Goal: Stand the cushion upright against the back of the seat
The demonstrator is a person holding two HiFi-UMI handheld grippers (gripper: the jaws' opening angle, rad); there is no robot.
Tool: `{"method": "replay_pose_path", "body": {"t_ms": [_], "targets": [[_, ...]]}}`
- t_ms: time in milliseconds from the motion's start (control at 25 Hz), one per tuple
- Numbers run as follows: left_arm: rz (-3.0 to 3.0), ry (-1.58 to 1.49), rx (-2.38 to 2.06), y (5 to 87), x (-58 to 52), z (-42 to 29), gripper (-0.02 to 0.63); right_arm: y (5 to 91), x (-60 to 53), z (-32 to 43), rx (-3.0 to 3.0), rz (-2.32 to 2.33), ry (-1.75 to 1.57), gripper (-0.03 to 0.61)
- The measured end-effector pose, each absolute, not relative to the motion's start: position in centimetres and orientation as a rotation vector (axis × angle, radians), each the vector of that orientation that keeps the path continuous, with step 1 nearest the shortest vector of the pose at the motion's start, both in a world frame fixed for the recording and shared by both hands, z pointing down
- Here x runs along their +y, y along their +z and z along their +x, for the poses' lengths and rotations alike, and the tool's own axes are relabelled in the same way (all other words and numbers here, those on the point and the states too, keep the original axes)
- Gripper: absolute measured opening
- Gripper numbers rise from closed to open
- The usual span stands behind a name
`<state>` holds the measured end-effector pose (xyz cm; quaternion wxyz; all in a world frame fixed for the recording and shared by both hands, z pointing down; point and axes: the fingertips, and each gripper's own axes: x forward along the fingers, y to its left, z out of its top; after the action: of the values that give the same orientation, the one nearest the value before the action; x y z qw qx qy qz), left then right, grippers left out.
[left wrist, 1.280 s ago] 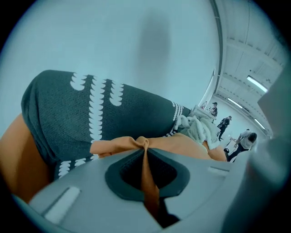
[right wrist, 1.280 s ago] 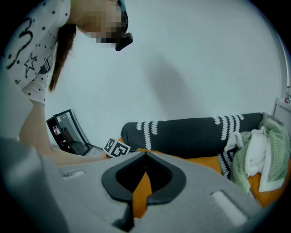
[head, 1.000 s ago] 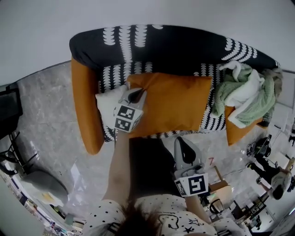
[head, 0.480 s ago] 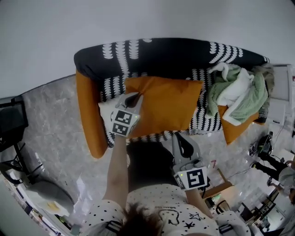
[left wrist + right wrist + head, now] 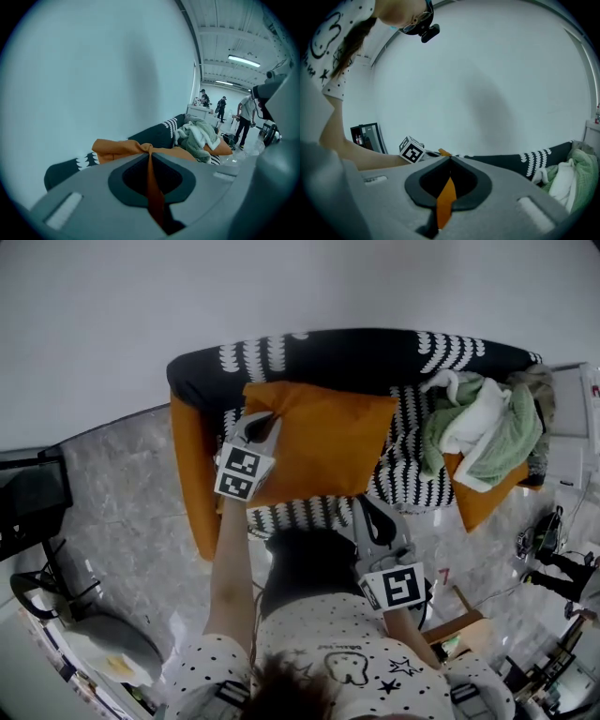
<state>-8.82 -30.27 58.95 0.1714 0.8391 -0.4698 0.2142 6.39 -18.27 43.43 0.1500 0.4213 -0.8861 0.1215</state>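
The black patterned sofa (image 5: 356, 352) bears the orange cushion (image 5: 328, 442) over its seat, far edge at the backrest. My left gripper (image 5: 265, 420) has its fingers clenched on the cushion's left edge; my right gripper (image 5: 366, 505) pinches its near edge.

Head view overhead; both gripper views share sofa (image 5: 375, 357).

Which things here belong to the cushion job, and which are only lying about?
Part of the job:
- orange cushion, gripped by both grippers
- left gripper, shut on it
- right gripper, shut on it
- sofa back, where it should lean

Just lying about:
- green and white blanket heaped on the sofa
- black monitor beside the sofa
- people in the background
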Motion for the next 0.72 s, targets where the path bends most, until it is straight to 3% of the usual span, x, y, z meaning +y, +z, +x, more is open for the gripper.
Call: {"method": "replay_pose_path", "body": {"t_ms": [720], "targets": [[2.593,0.825,-1.283,57.4,-40.0,-13.8,0.014,44.1,-21.4,5.3,-2.513,1.208,0.376,0.000]]}}
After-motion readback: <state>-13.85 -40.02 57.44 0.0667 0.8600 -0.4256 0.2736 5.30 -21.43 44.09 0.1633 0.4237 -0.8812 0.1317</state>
